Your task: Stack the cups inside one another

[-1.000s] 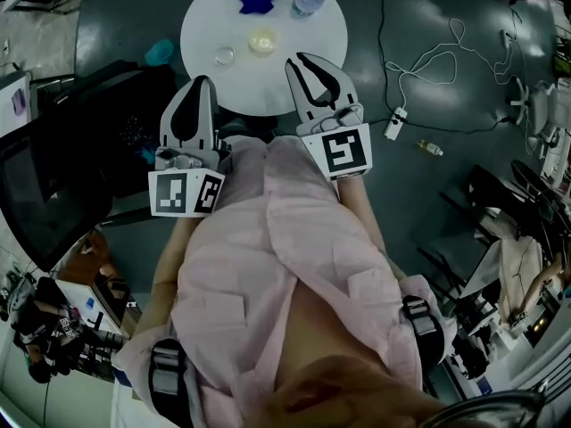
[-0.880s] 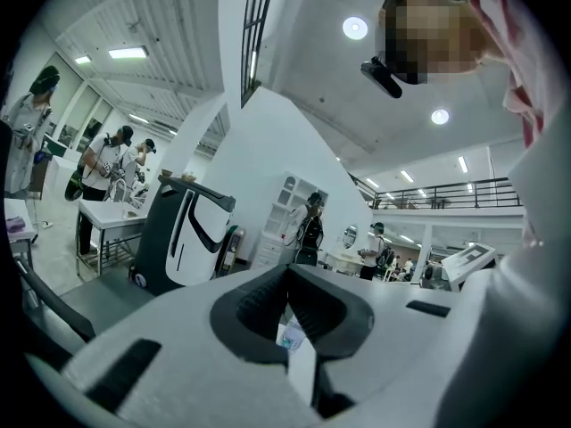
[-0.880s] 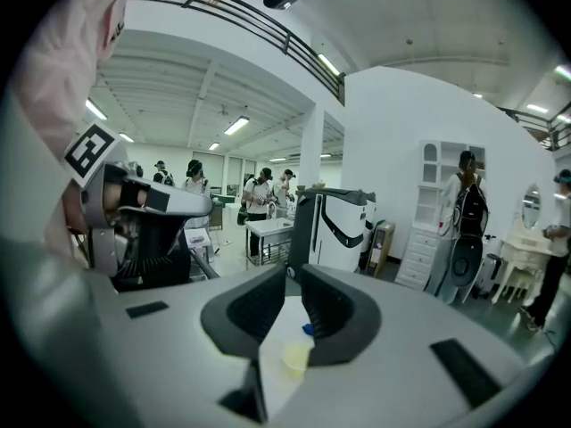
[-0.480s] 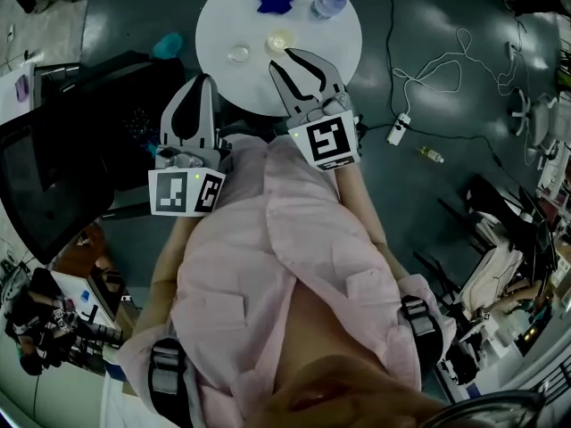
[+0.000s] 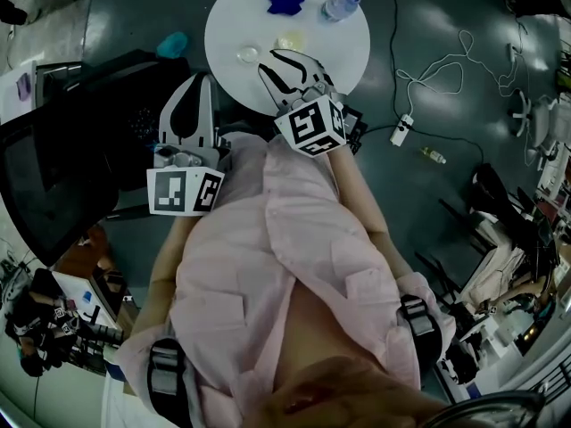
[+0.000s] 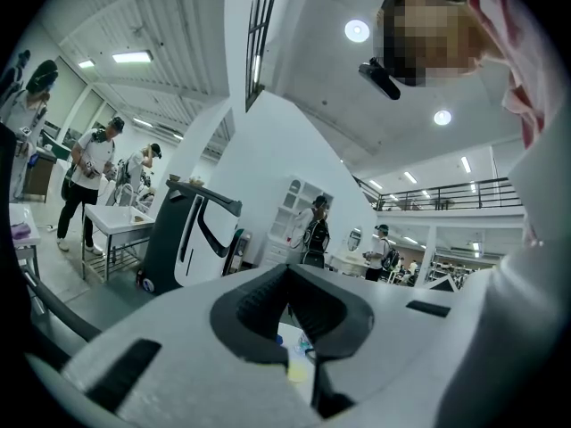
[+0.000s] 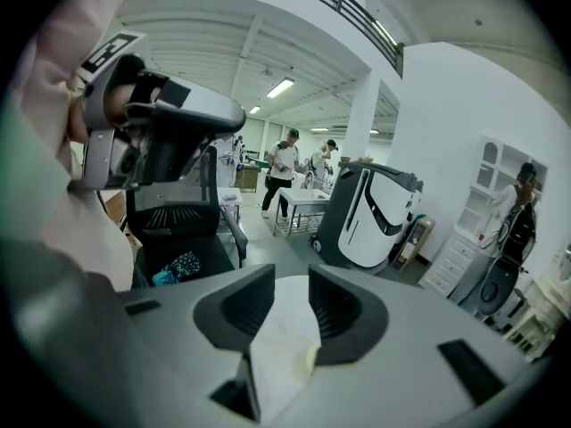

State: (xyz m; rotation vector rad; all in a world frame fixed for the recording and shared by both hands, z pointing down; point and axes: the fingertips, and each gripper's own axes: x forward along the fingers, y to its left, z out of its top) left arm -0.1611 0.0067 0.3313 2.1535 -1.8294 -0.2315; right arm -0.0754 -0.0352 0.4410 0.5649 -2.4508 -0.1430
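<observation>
Right gripper [image 5: 284, 61] wider, nearer seemingly-upright cups [image 5: 290, 40]

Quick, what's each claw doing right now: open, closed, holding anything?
Left claw: closed, empty.
Right claw: open, its jaws have just been opening, nothing between them.

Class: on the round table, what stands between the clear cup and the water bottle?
The yellowish cup, roughly midway on the white table between clear cup and bottle; the head view shows this.
</observation>
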